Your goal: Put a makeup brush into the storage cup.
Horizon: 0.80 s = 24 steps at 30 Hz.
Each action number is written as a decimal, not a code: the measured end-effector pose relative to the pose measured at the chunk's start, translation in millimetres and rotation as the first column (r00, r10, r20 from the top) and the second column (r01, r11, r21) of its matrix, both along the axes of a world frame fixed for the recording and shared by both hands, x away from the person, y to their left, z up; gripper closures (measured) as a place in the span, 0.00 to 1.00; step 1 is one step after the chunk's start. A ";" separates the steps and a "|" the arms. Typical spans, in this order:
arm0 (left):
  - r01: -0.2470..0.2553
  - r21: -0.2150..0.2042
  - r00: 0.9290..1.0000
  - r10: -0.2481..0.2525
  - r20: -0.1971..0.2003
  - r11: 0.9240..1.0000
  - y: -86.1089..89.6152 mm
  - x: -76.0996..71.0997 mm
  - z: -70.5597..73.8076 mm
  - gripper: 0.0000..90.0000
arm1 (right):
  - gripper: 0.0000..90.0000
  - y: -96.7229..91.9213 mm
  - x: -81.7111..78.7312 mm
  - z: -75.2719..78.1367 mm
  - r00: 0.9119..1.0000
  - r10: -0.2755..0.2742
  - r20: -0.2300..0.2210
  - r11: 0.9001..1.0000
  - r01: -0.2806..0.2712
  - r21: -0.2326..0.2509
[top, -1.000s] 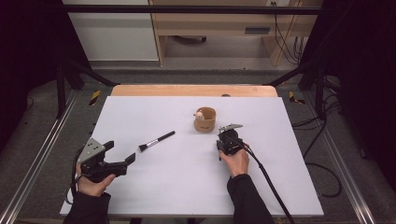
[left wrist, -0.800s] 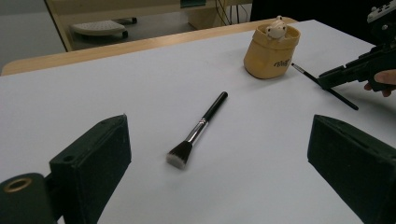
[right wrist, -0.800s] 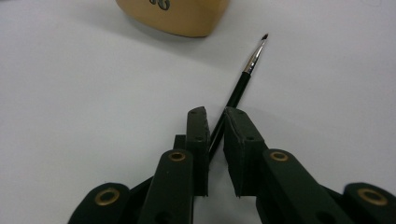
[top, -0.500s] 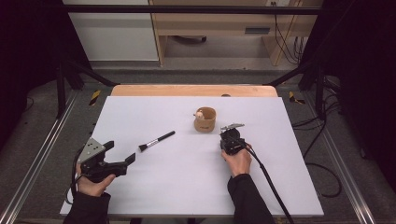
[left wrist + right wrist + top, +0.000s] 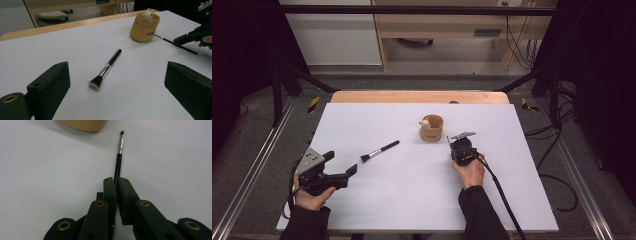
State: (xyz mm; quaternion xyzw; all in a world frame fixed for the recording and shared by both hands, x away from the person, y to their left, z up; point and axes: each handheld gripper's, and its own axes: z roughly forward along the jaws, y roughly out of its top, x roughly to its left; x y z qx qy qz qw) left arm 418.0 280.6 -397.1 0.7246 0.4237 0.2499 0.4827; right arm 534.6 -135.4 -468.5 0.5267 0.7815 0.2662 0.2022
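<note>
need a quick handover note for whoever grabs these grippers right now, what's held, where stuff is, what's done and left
Right hand-held gripper: jaws have just closed on the thin brush, which lies on the white table with its tip toward the tan cup.
Left hand-held gripper: open, holding nothing, low over the table's near left.
Flat-top brush: lying loose on the table between the left gripper and the cup.
Done: thin brush gripped, not visibly lifted.
Left, probably: lift the thin brush and stand it in the cup beside the small figure, then likely the flat-top brush too.
</note>
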 end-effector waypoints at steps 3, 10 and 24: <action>0.001 0.001 1.000 -0.001 0.001 1.000 0.2 -0.1 0.1 0.06 | 0.95 -3.3 0.7 0.6 1.000 0.006 -0.006 1.000 -0.006 -0.005; 0.003 0.000 1.000 -0.003 0.000 1.000 0.0 -0.3 0.1 0.06 | 0.95 -4.9 1.3 0.7 1.000 0.018 -0.008 1.000 -0.018 -0.009; 0.010 0.000 1.000 -0.010 0.000 1.000 -0.3 0.0 0.0 0.07 | 0.72 -14.0 3.7 16.2 0.998 0.053 -0.025 0.998 -0.052 0.037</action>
